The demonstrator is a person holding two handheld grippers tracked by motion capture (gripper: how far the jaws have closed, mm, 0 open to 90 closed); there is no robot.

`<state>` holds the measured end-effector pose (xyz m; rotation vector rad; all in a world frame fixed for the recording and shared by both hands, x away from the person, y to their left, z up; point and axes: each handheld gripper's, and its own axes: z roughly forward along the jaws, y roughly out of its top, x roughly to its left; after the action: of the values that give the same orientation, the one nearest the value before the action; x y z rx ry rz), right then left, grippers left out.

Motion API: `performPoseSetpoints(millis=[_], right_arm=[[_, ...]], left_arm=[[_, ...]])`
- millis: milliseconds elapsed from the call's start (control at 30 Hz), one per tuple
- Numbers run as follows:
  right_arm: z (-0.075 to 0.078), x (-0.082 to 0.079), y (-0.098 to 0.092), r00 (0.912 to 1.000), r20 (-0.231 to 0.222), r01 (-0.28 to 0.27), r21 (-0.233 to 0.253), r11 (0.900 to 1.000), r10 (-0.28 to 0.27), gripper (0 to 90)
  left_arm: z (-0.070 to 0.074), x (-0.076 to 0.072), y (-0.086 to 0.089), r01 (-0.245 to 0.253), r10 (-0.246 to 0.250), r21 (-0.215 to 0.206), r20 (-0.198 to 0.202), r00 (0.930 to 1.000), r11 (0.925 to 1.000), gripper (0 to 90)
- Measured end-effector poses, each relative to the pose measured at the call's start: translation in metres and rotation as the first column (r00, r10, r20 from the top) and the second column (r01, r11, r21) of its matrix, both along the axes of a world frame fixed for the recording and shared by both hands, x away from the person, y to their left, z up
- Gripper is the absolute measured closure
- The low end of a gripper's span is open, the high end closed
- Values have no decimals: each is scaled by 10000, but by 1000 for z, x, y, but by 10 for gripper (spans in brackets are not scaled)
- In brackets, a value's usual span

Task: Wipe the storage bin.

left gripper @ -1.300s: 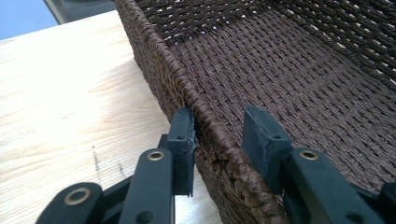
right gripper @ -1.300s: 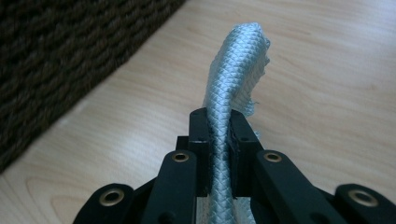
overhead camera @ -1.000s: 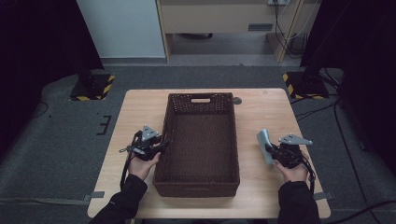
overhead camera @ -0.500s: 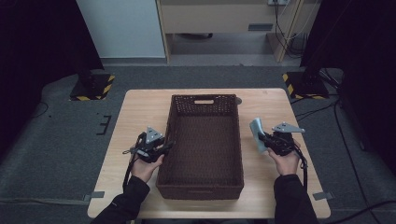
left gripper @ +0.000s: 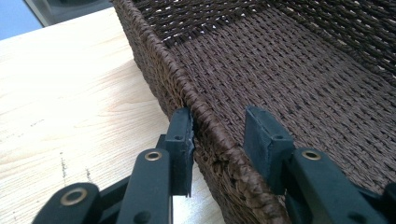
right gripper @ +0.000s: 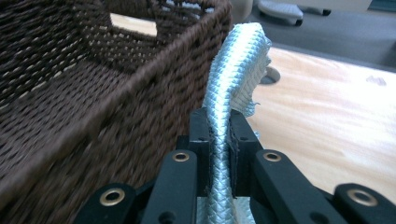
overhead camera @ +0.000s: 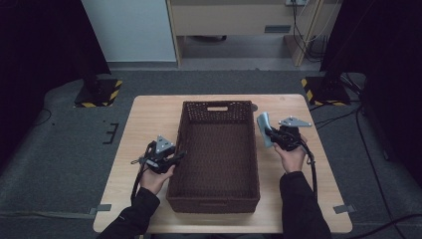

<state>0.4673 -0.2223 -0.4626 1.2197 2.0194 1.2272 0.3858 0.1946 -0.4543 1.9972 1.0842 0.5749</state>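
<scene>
Right gripper [right gripper: 218,135] clenched on pale-blue woven strap [right gripper: 236,70]; left gripper [left gripper: 219,140] released, straddling wicker basket [overhead camera: 219,149] wall. Strap probably snags the rim.

You work at a light wooden table [overhead camera: 149,119] on grey floor [overhead camera: 59,164]; a pale cabinet [overhead camera: 229,17] stands beyond, flanked by hazard-striped stand bases [overhead camera: 97,93].

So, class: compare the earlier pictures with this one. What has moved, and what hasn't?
The right gripper, shut on the pale blue cloth, has carried it forward along the basket toward its far end. The left gripper stays at the basket's left wall, jaws open astride the rim. The table is unchanged.
</scene>
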Motion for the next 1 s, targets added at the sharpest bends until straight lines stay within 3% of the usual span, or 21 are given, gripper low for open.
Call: performPoseSetpoints(millis=[233,467,533,633,733,833,900,1000], right_arm=[[-17,26,15,9997,-233,-87,-177,9998,83,836],[-49,39,20,9931,-1162,-206,-396,9990,159,837],[-52,40,21,9914,-1286,-305,-421,9986,249,838],[-45,42,24,9920,-1125,-610,-230,9979,581,840],[-23,43,23,9971,-341,-673,14,9977,673,842],[0,42,23,9965,368,-753,-52,9971,755,843],[11,42,23,9957,544,-753,-47,9971,754,844],[10,46,23,9962,447,-734,-381,9966,751,845]], left_arm=[[0,1,1,81,-81,-23,-70,9999,10000,611],[0,2,1,109,-109,-2,-78,9999,9999,609],[0,2,1,121,-121,-22,-76,9999,9999,608],[0,2,1,131,-132,-28,-103,9999,9999,607],[0,2,1,132,-132,-21,-104,9999,9999,606],[0,2,1,130,-131,-25,-91,9999,9999,607],[0,2,1,129,-129,-3,-103,9999,9999,607],[0,2,1,130,-130,0,-102,9999,9999,607]])
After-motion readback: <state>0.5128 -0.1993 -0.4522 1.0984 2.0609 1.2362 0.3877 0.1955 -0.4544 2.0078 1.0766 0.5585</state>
